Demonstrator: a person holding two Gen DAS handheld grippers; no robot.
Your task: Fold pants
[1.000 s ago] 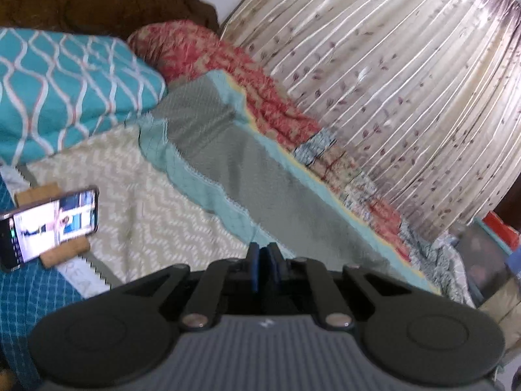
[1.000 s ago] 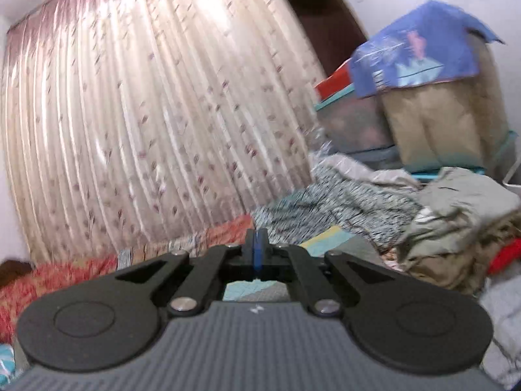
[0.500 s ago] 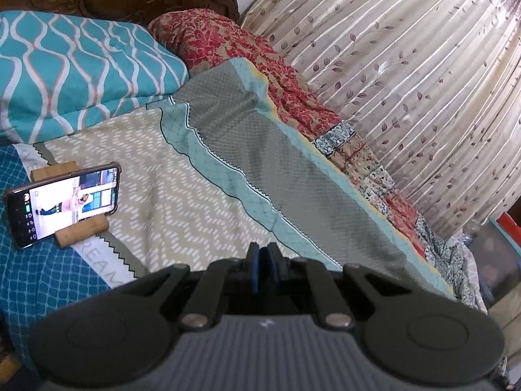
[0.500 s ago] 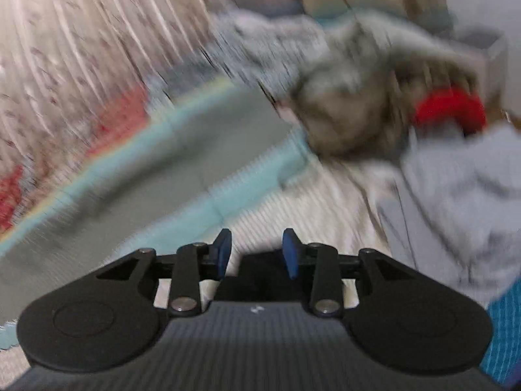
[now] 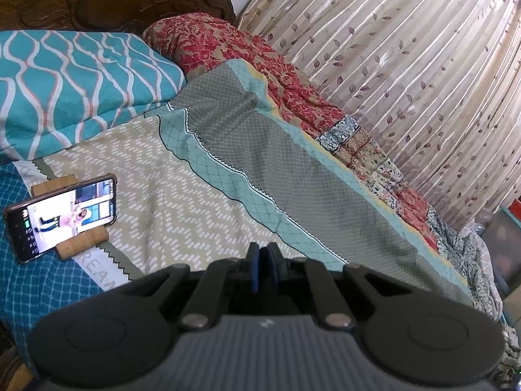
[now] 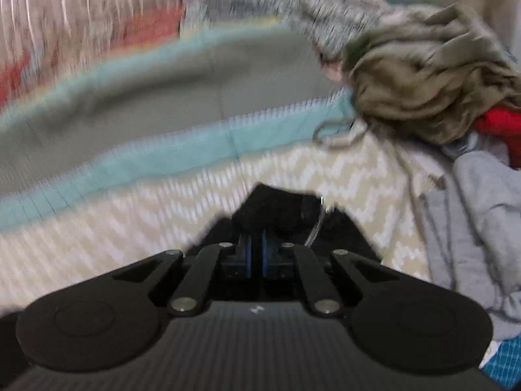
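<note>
Black pants point(image 6: 286, 208) lie bunched on the bed point(image 6: 136, 228), just ahead of the right claw point(image 6: 255, 254) — its jaws have just been closing and now clench a fold of the dark cloth. The left claw point(image 5: 263, 265) is clenched on nothing above the bedspread, near a propped phone point(image 5: 62, 216).
</note>
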